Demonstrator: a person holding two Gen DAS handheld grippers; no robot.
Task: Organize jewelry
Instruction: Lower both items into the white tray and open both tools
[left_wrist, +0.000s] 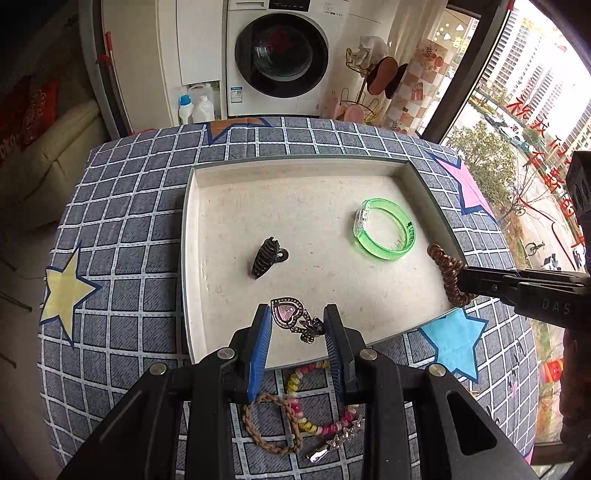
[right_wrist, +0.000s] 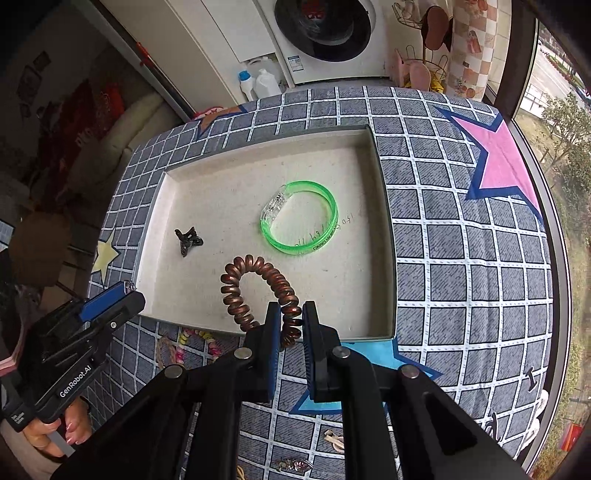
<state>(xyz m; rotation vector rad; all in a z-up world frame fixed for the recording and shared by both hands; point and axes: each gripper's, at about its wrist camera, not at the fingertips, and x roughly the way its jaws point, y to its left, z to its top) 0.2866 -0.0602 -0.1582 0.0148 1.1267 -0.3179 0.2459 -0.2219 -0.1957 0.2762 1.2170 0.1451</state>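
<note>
The left gripper (left_wrist: 297, 326) loosely holds the heart clip (left_wrist: 291, 317) (fingers half open), the right gripper (right_wrist: 290, 325) pinches the coil tie (right_wrist: 255, 291), and either could slip off outside the tray (left_wrist: 295, 164).

A table covered by a grey-blue checked cloth printed with coloured stars (left_wrist: 122, 236) carries everything. Directly on it sits a shallow, cream-lined rectangular tray (left_wrist: 192, 229). Just beside the tray's near edge lie a pink and yellow beaded bracelet (left_wrist: 306, 424), a braided tan cord loop (left_wrist: 271, 422) and a small silver star-studded hair clip (left_wrist: 334, 443).
</note>
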